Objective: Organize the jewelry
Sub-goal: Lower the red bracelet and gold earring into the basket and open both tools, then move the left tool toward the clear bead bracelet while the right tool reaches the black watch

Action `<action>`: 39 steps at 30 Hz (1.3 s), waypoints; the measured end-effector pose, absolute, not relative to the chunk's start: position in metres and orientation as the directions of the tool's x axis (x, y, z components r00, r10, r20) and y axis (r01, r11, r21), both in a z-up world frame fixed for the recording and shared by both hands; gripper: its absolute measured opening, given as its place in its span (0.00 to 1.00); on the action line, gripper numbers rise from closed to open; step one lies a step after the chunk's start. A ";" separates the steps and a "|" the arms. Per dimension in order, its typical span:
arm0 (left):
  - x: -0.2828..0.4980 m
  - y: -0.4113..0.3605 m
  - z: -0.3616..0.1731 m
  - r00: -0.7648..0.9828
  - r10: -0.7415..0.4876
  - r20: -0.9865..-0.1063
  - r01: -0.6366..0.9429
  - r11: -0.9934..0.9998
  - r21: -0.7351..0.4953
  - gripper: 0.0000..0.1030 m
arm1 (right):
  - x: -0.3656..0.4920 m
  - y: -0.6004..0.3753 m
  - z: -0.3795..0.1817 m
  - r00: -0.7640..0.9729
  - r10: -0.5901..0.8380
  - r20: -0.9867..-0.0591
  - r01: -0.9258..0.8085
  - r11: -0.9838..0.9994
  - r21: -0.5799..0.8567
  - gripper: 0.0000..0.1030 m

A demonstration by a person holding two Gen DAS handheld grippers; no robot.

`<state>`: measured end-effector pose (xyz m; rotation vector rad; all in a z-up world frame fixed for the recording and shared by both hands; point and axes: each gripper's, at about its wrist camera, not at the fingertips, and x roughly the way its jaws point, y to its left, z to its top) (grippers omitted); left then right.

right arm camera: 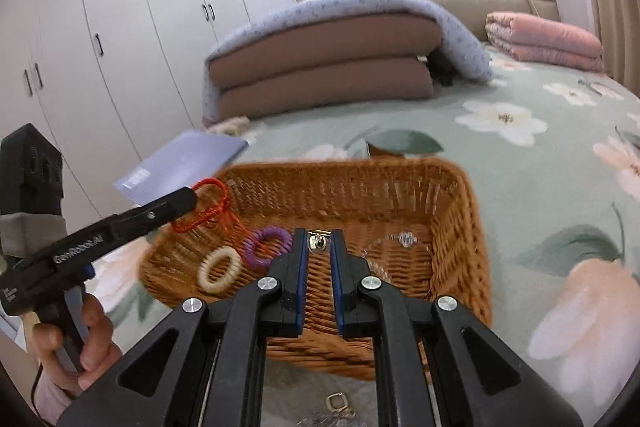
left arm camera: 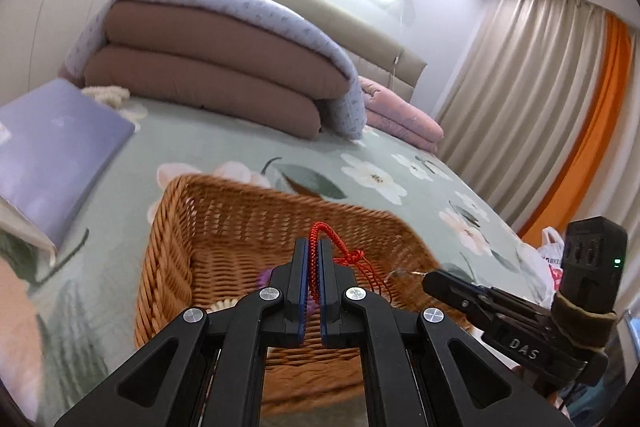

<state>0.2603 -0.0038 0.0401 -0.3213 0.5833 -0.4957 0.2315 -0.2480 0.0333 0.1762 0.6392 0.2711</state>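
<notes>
L gripper (left arm camera: pixel 314 247): jaws pinched tight on red knotted cord (left arm camera: pixel 340 251), held above wicker basket (left arm camera: pixel 240 227). R gripper (right arm camera: pixel 319 243): jaws narrow, clamped on small silver clasp (right arm camera: pixel 318 242), over same basket. In basket: cream ring (right arm camera: pixel 219 270), purple ring (right arm camera: pixel 266 242), clear bracelet (right arm camera: pixel 404 241). Outside, near front wall: metal buckle (right arm camera: pixel 337 402) on floral bedspread (right arm camera: pixel 520 155). Folded quilt (right arm camera: pixel 320 67) behind. Person's hand (right arm camera: pixel 76 343) grips L tool.

Rough woven wicker basket (right arm camera: pixel 460 211) (matt).
</notes>
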 end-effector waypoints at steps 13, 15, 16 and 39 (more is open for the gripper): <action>0.264 -0.012 0.027 0.718 -0.485 -0.499 0.339 0.870 -0.358 0.08 | 0.245 -0.256 0.006 0.732 0.293 -0.616 -0.156 0.951 0.267 0.13; 0.265 -0.011 0.026 0.714 -0.486 -0.505 0.334 0.869 -0.364 0.25 | 0.245 -0.257 0.006 0.731 0.288 -0.619 -0.150 0.952 0.266 0.15; 0.265 -0.011 0.025 0.711 -0.491 -0.504 0.336 0.866 -0.369 0.33 | 0.245 -0.257 0.006 0.730 0.288 -0.619 -0.150 0.952 0.267 0.17; 0.243 0.008 0.039 0.782 -0.468 -0.412 0.318 0.868 -0.382 0.54 | 0.231 -0.259 0.019 0.779 0.280 -0.561 -0.158 0.954 0.256 0.46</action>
